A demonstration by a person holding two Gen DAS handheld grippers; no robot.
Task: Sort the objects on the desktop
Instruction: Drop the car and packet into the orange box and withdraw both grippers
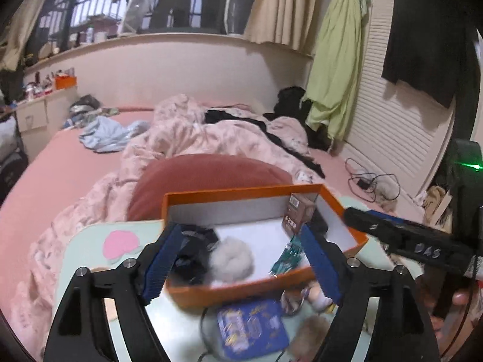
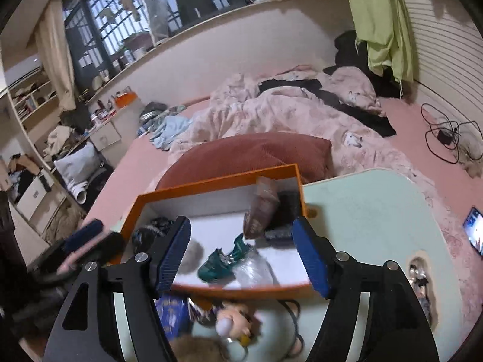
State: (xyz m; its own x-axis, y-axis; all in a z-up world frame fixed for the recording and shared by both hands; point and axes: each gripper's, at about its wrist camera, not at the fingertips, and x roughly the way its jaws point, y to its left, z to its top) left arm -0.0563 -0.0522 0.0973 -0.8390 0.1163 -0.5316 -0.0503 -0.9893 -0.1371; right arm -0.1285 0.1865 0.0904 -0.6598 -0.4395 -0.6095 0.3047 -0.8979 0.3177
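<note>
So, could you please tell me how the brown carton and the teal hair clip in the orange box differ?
The brown carton stands tilted against the far wall of the orange box; the teal hair clip lies flat on its floor. The carton is a larger, boxy pack near the far corner; the clip is smaller, toothed, and nearer the front wall. Both are already inside the box, held by neither gripper.
</note>
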